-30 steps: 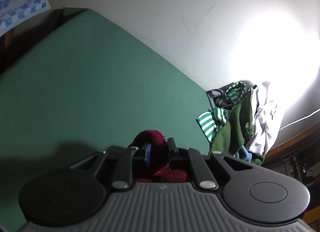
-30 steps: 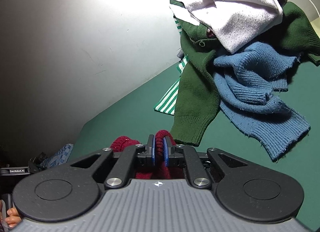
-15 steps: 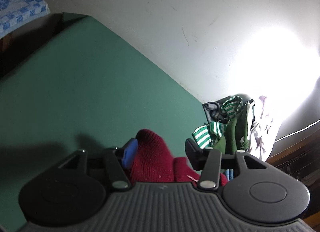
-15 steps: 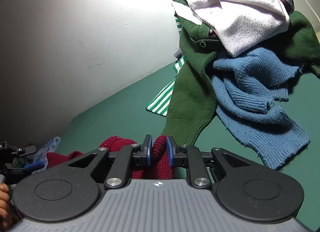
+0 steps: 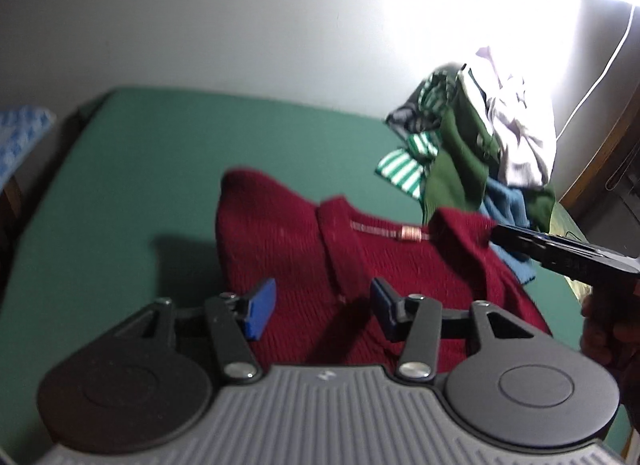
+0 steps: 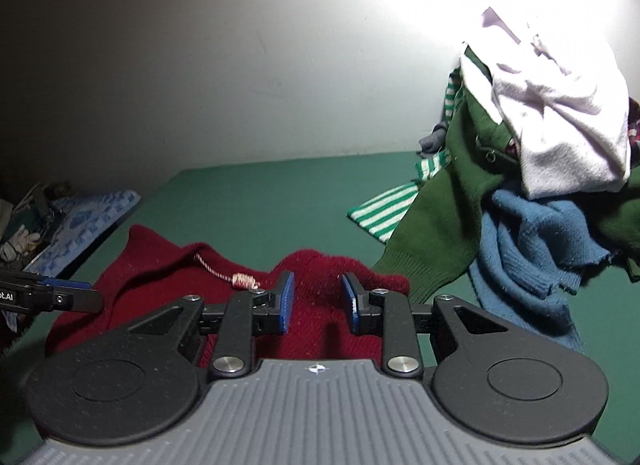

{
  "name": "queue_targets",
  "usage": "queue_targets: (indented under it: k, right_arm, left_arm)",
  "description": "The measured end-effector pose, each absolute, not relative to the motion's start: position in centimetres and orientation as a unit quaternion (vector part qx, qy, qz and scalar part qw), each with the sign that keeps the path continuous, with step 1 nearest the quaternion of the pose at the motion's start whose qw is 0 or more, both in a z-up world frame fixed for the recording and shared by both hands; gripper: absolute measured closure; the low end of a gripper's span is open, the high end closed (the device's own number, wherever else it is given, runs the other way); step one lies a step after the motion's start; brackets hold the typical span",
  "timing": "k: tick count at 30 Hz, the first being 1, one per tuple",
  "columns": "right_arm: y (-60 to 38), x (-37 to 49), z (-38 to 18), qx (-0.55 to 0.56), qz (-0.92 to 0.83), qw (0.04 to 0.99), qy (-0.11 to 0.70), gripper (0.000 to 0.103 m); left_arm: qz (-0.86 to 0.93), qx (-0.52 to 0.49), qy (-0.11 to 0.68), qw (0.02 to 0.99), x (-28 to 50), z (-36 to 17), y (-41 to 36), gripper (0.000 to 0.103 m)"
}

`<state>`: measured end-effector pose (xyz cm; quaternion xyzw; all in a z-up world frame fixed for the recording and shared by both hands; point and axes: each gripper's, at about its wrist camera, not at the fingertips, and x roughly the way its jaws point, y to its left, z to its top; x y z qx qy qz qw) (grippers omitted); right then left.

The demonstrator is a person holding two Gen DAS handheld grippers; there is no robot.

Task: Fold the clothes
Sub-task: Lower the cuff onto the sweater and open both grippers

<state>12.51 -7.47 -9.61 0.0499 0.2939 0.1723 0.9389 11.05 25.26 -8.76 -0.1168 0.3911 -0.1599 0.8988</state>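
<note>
Both claws stand wide with nothing between their blue pads: the left gripper (image 5: 322,307) hovers over the body of the red sweater (image 5: 360,261), and the right gripper (image 6: 316,301) hovers over its right shoulder. The sweater lies spread on the green table (image 5: 160,169), neck end toward the wall, with a pale label (image 6: 243,280) sewn at the collar. In the left wrist view the right claw shows side-on just past the sweater's right edge, with part of a hand (image 5: 604,337) behind it. In the right wrist view the tip of the left claw reaches in from the left edge over the sweater's left side.

Beside the sweater, further right, sits a pile of clothes (image 6: 532,169): a dark green sweater, a blue knit, a green-and-white striped piece and a white garment on top. A blue patterned cloth (image 6: 86,221) lies off the table's left end. Behind it all is a pale wall (image 6: 240,65), brightly lit at the right.
</note>
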Motion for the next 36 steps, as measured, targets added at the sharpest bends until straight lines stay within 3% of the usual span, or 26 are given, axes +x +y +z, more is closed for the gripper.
queue_targets:
  k: [2,4,7,13,16,18,20,23,29,31,32,33,34,36]
  right_arm:
    - [-6.9,13.7,-10.4,0.042,0.172,0.935,0.306,0.076]
    - [-6.3,14.8,-11.2,0.034,0.171,0.932,0.318,0.087]
    - [-5.4,16.6,-12.4,0.022,0.17,0.926,0.335,0.094]
    - [-4.8,18.9,-13.0,0.007,0.167,0.925,0.341,0.098]
    - [-6.0,17.9,-11.6,0.028,0.169,0.933,0.318,0.097]
    - [-7.0,17.1,-10.7,0.045,0.169,0.937,0.302,0.093]
    - [-9.0,15.5,-9.5,0.084,0.157,0.941,0.287,0.086]
    - [-11.4,14.4,-9.4,0.121,0.131,0.935,0.307,0.068]
    - [-12.1,15.3,-11.8,0.145,0.118,0.919,0.347,0.067]
    - [-11.4,15.8,-12.4,0.148,0.126,0.915,0.353,0.068]
    - [-11.0,16.1,-12.5,0.149,0.128,0.915,0.352,0.073]
    - [-10.6,16.4,-12.5,0.149,0.129,0.916,0.348,0.081]
    - [-10.1,16.6,-12.2,0.144,0.131,0.92,0.34,0.089]
    - [-9.2,17.0,-11.7,0.123,0.135,0.927,0.328,0.091]
  left_arm:
    - [-0.154,-0.126,0.398,0.895,11.1,-9.4,25.3,0.052]
    - [-0.148,-0.13,0.404,0.893,11.2,-9.8,25.3,0.052]
    - [-0.141,-0.141,0.411,0.89,10.9,-10.5,25.3,0.051]
    - [-0.133,-0.124,0.408,0.895,10.3,-10.3,24.7,0.051]
    - [-0.13,-0.127,0.39,0.903,10.6,-8.7,25.3,0.054]
    - [-0.127,-0.128,0.366,0.913,10.9,-7.3,25.9,0.048]
    - [-0.12,-0.133,0.349,0.92,11.7,-6.6,26.6,0.041]
    - [-0.108,-0.152,0.352,0.917,13.8,-7.5,27.8,0.037]
    - [-0.092,-0.212,0.399,0.887,18.2,-11.0,29.6,0.037]
    - [-0.097,-0.208,0.401,0.887,18.5,-11.1,29.2,0.043]
    - [-0.099,-0.206,0.402,0.887,18.7,-11.2,28.9,0.053]
    - [-0.102,-0.204,0.402,0.887,18.8,-11.2,28.7,0.075]
    - [-0.104,-0.202,0.403,0.886,19.0,-11.3,28.5,0.081]
    - [-0.103,-0.191,0.389,0.895,18.2,-10.6,28.4,0.093]
